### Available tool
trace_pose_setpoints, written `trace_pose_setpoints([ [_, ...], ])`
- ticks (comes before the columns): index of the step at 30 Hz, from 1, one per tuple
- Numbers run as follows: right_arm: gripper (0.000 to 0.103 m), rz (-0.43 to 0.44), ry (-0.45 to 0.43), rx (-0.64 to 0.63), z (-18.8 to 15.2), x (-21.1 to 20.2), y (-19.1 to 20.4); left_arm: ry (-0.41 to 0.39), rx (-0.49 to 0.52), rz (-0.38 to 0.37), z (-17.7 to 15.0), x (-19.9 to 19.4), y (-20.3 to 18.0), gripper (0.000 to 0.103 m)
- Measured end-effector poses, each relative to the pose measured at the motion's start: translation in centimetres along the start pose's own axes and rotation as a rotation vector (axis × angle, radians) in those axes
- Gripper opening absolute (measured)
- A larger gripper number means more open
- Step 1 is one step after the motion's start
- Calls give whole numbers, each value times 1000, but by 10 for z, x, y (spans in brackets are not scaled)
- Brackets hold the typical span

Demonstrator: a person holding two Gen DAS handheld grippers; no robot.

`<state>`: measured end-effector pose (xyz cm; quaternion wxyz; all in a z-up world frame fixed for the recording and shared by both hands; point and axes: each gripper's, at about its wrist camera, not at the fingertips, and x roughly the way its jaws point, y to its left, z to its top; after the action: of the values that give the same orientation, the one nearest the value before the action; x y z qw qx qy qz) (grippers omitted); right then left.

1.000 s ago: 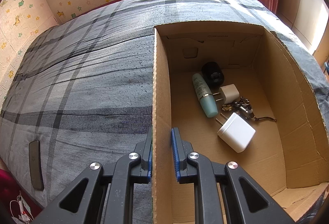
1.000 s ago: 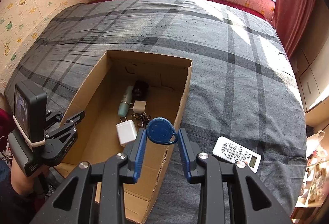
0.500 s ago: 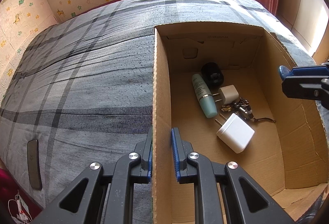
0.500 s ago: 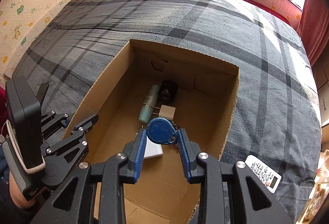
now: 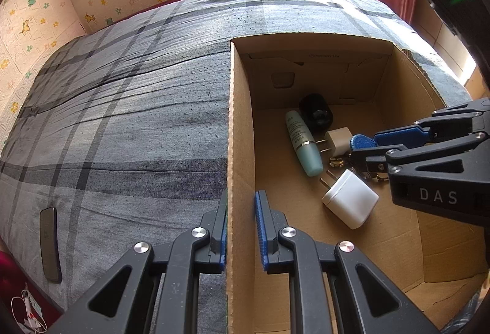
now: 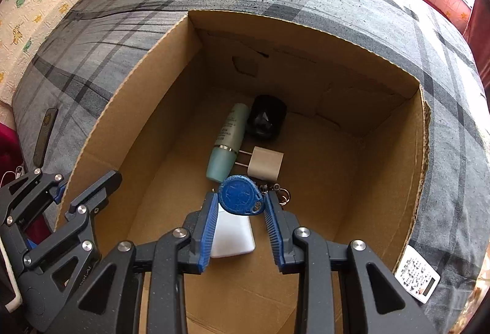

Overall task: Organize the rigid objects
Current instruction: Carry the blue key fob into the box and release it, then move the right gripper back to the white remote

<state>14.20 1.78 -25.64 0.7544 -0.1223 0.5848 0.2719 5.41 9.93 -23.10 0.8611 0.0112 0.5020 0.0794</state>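
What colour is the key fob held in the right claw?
Blue; the key fob shows best in the right wrist view.

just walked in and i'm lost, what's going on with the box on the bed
A person is sorting small items into a cardboard box on the bed. The right hand-held gripper holds a blue key fob down inside the box, above a white charger, a smaller charger, a green bottle, a black item and keys. The left hand-held gripper clamps the box's left wall. A remote lies outside on the bed.

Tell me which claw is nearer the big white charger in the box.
Right. The right claw hangs just above the big white charger, gripping a blue key fob. The left claw clamps the box wall, farther off.
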Motion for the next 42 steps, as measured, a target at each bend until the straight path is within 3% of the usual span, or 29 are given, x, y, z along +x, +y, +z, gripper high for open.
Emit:
trace_pose_setpoints([
  [8,35,13,11,11,2,9,-1,0,-1,-1,0,0,0,16],
  [10,48,14,-3,25,3,6,-3,0,0,-1,0,0,0,16],
  [16,61,23,-46,58,4,-9,-9,0,-1,1,-1,0,0,17],
  [18,71,40,-81,76,3,-20,-12,0,-2,1,-1,0,0,17],
  [25,87,33,-170,76,1,-55,-7,-1,-3,3,-1,-1,1,17],
  [27,98,23,-184,80,2,-60,-5,-1,-4,2,-1,-1,1,17],
  [31,102,17,-209,73,2,-75,-4,1,-3,2,0,0,1,16],
  [42,103,-8,-237,58,-10,-111,-28,1,-3,2,0,0,2,16],
])
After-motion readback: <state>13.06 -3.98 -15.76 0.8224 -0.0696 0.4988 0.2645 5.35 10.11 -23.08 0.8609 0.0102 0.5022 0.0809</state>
